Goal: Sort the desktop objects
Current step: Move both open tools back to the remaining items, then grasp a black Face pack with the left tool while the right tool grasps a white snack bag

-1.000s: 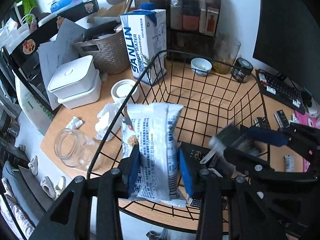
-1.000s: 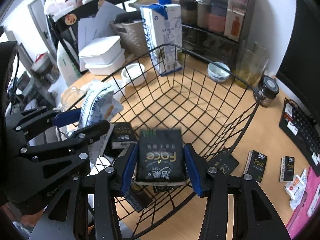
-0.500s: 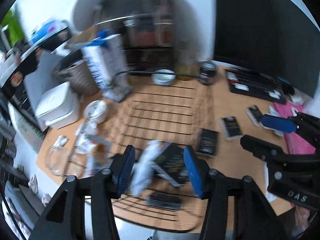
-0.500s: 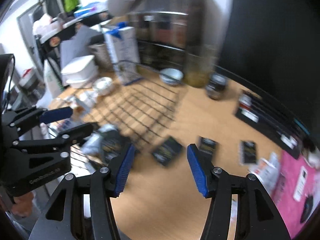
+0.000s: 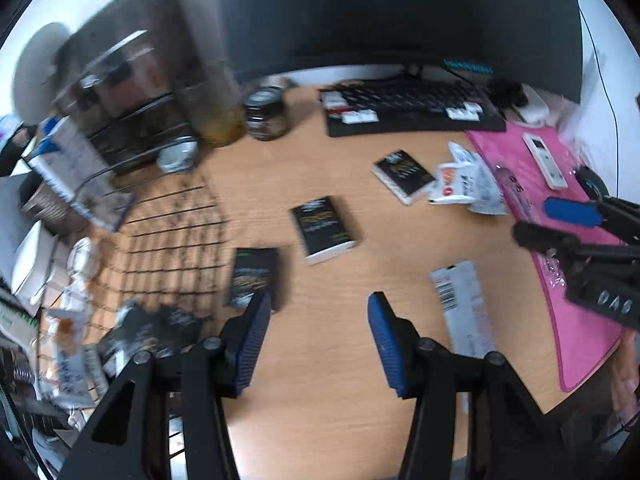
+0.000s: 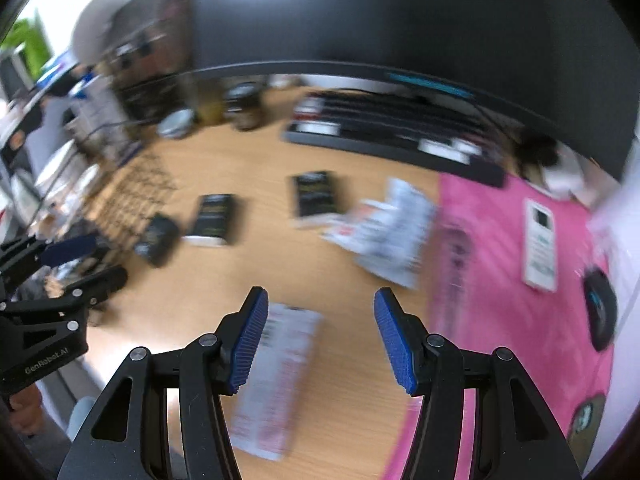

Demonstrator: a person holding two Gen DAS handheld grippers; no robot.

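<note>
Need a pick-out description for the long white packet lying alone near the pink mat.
Start at the pink mat right of the keyboard. Off its near-left edge lies the long white packet, barcode showing. Unlike the crumpled white sachets farther back, it lies flat and alone.

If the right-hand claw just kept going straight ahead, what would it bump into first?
Probably the long white sachet on the wooden desk, lying between and just ahead of the open right gripper. Blur makes depth uncertain; it may touch bare wood beside it.
</note>
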